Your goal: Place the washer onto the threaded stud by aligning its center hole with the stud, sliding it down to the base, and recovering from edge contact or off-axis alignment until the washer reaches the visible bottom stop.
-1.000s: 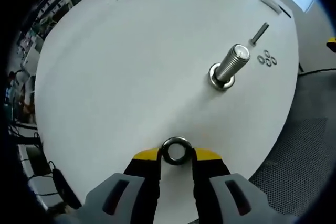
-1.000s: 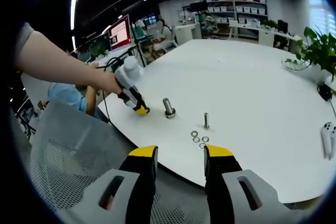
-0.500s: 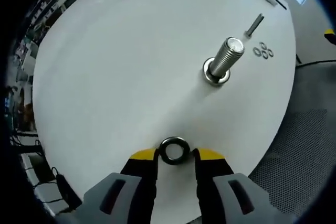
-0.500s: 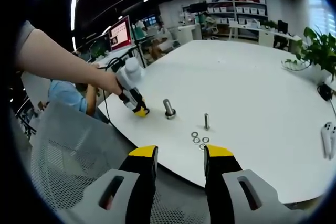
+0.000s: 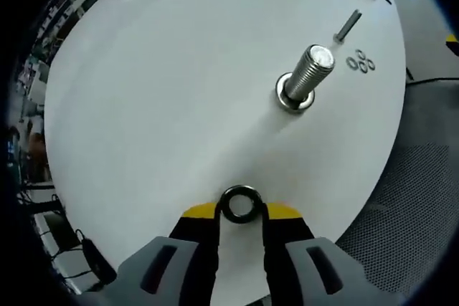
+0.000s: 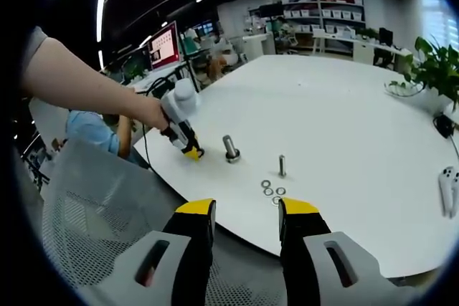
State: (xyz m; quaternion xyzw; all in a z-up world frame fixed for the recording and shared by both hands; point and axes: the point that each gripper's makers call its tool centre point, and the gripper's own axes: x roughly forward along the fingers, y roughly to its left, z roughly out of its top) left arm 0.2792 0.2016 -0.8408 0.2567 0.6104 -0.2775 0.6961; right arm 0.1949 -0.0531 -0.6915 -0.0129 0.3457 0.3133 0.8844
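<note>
Above the white tabletop (image 5: 143, 105), the left gripper (image 5: 239, 213) has its fingers closed on the dark washer (image 5: 239, 205), well apart from the threaded stud (image 5: 307, 77), which stands upright on its base. Three small washers (image 5: 361, 63) and a thin bolt (image 5: 347, 25) lie beyond the stud. Over the tabletop edge, the right gripper (image 6: 246, 213) hangs with fingers apart, holding nothing.

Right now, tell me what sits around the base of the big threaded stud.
A metal ring circles the foot of the stud, resting on the white table. What lies under that ring is covered.
</note>
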